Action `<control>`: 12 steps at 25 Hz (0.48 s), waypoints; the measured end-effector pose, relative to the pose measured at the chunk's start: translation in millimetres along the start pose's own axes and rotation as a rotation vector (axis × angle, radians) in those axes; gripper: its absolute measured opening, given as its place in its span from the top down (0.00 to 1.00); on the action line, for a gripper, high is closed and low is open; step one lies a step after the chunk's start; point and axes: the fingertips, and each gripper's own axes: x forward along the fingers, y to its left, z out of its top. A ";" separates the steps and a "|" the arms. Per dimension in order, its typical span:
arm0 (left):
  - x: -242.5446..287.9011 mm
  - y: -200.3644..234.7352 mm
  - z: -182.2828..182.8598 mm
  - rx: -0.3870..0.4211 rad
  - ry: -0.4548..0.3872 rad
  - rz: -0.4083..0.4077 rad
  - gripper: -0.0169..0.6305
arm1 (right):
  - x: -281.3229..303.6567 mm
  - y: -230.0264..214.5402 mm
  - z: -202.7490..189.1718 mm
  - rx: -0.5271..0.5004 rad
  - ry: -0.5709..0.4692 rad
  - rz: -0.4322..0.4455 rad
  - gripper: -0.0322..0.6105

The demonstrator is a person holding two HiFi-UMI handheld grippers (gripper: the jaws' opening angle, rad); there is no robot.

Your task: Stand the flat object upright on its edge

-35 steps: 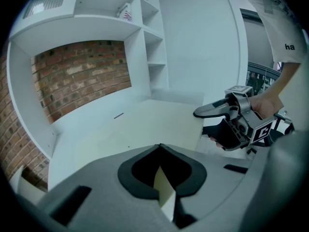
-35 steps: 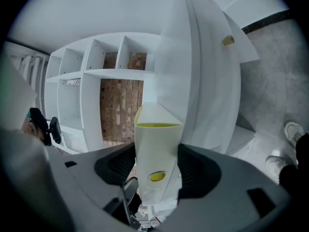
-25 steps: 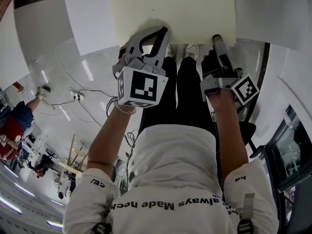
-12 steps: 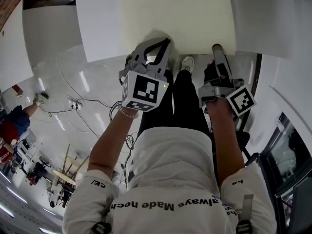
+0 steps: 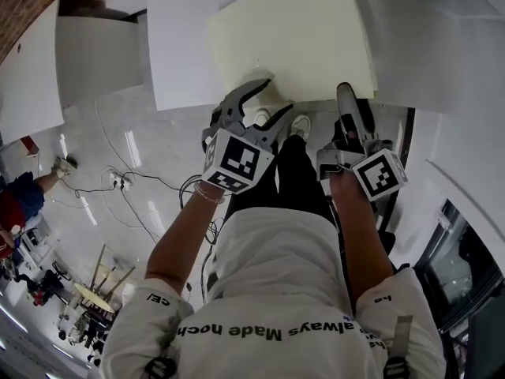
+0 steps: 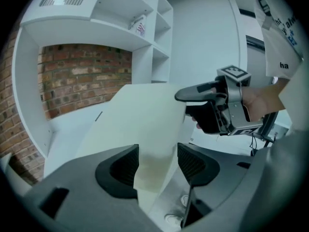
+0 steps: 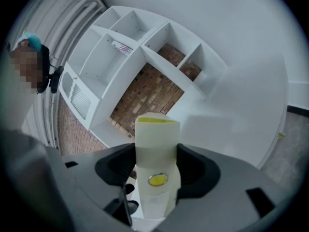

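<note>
The right gripper (image 7: 157,166) is closed on the flat object, a large cream board (image 5: 292,46). Its two pads press the board's faces, and the board's thin edge, marked with a small yellow dot, points straight at the camera. The grip sits at the right end of the board's near edge. I judge this the working hold, since a clamp across the thickness can turn the board like a handle.

The left gripper (image 6: 158,166) has its jaws spread apart with the left end of the same near edge running between them. Neither pad visibly bites, so it looks like a loose straddle rather than a grip. This is probably meant to steady that end and stop the sheet swinging while the right side does the lifting.

The board reaches from the grippers toward the desk's far edge. Its near edge hangs out past the near edge of the white desk (image 5: 177,61), which leaves room for jaws to reach above and below it. That overhang seems to be why both grippers work there, above the person's shoes (image 5: 301,123) and the pale floor (image 5: 110,156). I cannot tell whether the board's far part rests flat on the desk or is lifted a little. It is not standing on an edge, so the task looks barely begun.

Beyond the desk's far edge rise white shelves (image 7: 140,42) with a brick back.
</note>
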 end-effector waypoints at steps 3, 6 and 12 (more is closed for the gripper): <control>-0.1 -12.8 -5.6 0.046 0.031 0.048 0.58 | 1.5 19.9 0.0 -0.083 0.008 0.011 0.54; -1.7 -13.3 -7.1 0.054 0.035 0.135 0.55 | 3.2 42.9 -1.4 -0.184 0.018 0.016 0.54; -10.9 8.0 -4.5 0.007 0.006 0.230 0.56 | 10.9 83.1 -4.2 -0.354 0.019 -0.001 0.54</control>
